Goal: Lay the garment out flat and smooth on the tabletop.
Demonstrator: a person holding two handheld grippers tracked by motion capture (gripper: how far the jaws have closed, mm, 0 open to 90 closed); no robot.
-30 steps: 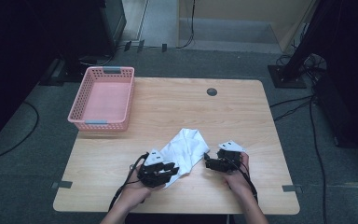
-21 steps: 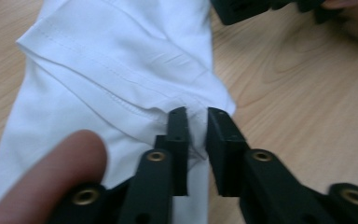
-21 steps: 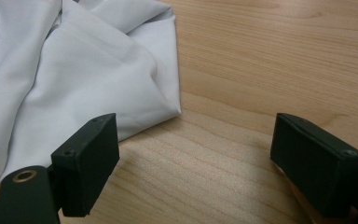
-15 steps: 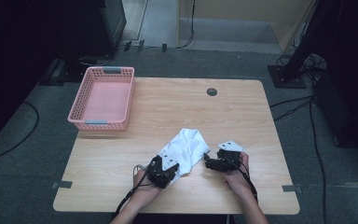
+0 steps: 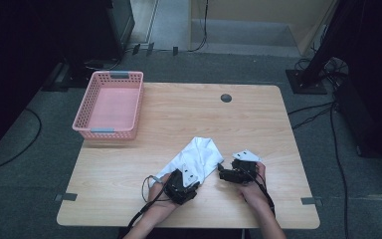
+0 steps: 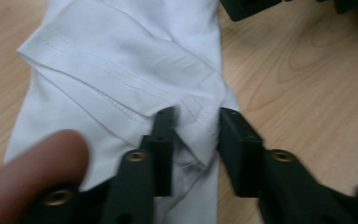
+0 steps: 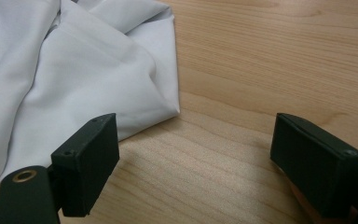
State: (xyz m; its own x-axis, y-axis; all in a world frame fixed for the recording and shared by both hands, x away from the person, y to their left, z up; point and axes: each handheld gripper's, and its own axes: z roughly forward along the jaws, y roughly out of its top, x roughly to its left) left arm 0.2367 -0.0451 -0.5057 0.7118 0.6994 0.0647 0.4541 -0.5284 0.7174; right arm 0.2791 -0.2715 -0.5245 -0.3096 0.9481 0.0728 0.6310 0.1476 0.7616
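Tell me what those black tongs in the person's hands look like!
Both tongs, the left and the right, are black. Each has two chunky, blocky jaws with flat pads, and brass-coloured rivets at the joints. The right one carries a pale grey three-cornered plate on top. A thin black cable loops back from the left one. The forearms are bare, no sleeves.

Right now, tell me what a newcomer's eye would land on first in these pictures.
First the crumpled white cloth near the front edge of the wooden table, between the two hand-held grippers. The left gripper has a hemmed fold of it between its jaws, which have just been opening, while the right gripper waits beside the cloth, jaws wide over bare wood. Next comes the pink basket at the table's far left corner.
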